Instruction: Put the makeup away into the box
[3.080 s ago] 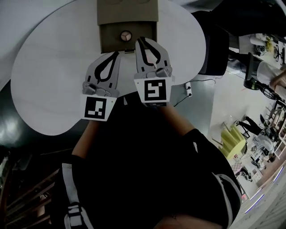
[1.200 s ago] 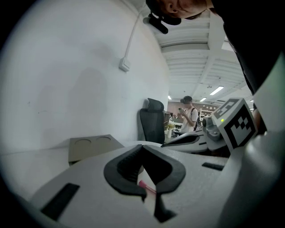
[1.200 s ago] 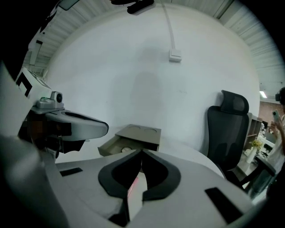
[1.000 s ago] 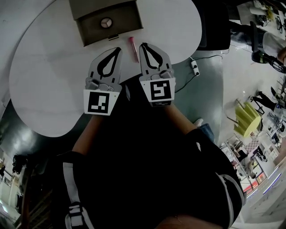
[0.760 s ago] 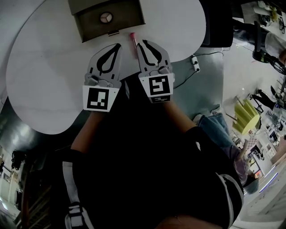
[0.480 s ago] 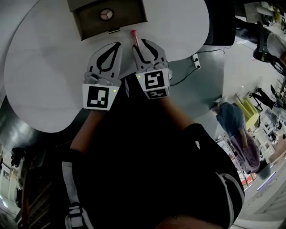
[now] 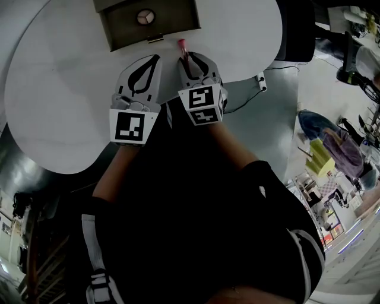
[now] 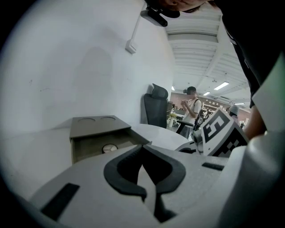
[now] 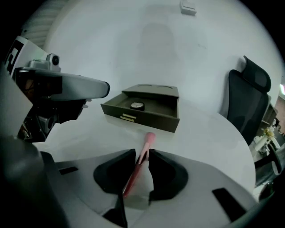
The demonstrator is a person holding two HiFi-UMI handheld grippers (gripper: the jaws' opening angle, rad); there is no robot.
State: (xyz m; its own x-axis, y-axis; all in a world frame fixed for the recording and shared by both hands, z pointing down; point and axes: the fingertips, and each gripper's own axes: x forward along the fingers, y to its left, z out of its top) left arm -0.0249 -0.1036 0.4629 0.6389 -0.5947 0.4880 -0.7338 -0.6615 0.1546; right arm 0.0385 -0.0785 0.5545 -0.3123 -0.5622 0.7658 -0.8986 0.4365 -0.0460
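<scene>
Closing right gripper: I have its jaws partway apart, and they have just been narrowing. The brush handle runs through the gap between them. It sits close to the jaw on that view's left, with a thin strip of table showing on the other side, so I don't count it as gripped. In the head view this gripper tilts down at the table, just short of the box front.
Slender pink makeup brush: it lies flat on the table, outside the box. Its rounded pink head points toward the drawer and stops a little short of it. The tail of the handle is hidden under my gripper.
Left gripper: the jaws meet at the tips with nothing between them. It sits just beside the right one, aimed at the box. I can't tell whether it touches the table.
Olive-grey rectangular box: its drawer is pulled open toward me, and there are two shallow round recesses in the top. It stands near the far side of the table.
Small round compact: it is inside the open drawer, lying flat.
White rounded table: it carries the box and the brush.
Black high-backed office chair: it stands beyond the table on the right gripper view's right.
</scene>
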